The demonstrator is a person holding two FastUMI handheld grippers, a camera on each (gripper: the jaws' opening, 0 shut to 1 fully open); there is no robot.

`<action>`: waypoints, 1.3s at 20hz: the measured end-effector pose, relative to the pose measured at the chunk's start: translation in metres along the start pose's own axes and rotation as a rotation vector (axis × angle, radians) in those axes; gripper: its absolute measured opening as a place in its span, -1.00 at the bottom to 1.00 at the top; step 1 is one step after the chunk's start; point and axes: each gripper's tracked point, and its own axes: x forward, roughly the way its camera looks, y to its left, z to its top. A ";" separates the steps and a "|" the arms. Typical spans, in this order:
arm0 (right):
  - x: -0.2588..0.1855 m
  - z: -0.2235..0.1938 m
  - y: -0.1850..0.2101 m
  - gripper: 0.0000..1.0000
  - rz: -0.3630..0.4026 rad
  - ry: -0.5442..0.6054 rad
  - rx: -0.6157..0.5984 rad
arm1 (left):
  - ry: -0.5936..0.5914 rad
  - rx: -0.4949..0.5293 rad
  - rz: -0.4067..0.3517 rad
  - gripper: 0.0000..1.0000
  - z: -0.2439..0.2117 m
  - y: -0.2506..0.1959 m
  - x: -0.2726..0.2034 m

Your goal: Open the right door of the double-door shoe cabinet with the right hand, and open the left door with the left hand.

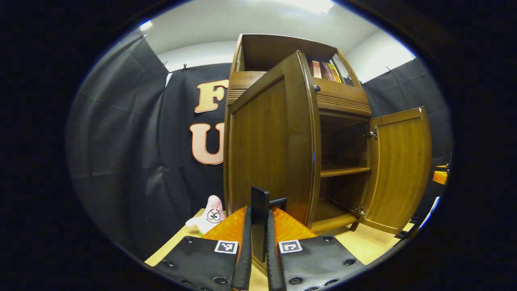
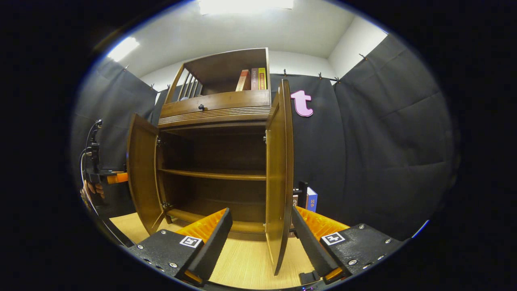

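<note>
The brown wooden shoe cabinet (image 2: 214, 107) stands with both doors swung open and bare shelves inside. In the left gripper view the left door (image 1: 270, 145) points its edge at me, and my left gripper (image 1: 259, 220) is shut on that door's black handle (image 1: 259, 202). The right door (image 1: 400, 169) hangs open at the far right. In the right gripper view the right door (image 2: 278, 169) stands edge-on between the wide-apart fingers of my open right gripper (image 2: 260, 214), neither finger pressing on it. The left door (image 2: 141, 173) shows at the left, with the left gripper (image 2: 103, 177) and a hand behind it.
A pink starfish plush (image 1: 210, 218) sits on the pale wooden surface (image 2: 242, 258) left of the cabinet. Books (image 2: 252, 79) stand on the cabinet's top shelf above a drawer with a knob (image 2: 200, 107). More books (image 2: 310, 200) lean by the cabinet's right side.
</note>
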 end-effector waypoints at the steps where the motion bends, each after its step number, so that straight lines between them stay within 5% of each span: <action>1: 0.000 0.001 0.001 0.85 0.001 -0.001 0.004 | -0.001 0.016 0.002 -0.54 0.000 0.007 -0.001; 5: -0.004 0.004 0.003 0.84 -0.009 -0.007 -0.023 | -0.016 0.048 0.007 -0.72 0.003 0.041 -0.005; 9: -0.004 0.004 0.006 0.84 -0.009 -0.003 -0.031 | -0.019 0.028 0.011 -0.64 0.004 0.089 -0.006; 10: -0.004 0.003 0.006 0.84 -0.008 -0.001 -0.030 | -0.018 0.002 -0.013 -0.85 0.001 0.089 -0.005; 12: -0.002 0.001 0.006 0.84 -0.013 0.003 -0.028 | -0.017 -0.007 -0.053 -0.96 0.001 0.095 -0.003; 22: 0.000 0.001 0.010 0.84 -0.011 0.012 0.014 | -0.055 0.052 -0.275 -0.81 0.004 0.119 0.003; 26: -0.002 -0.001 0.007 0.84 -0.018 0.014 0.008 | -0.054 0.015 -0.242 -0.77 0.002 0.125 -0.003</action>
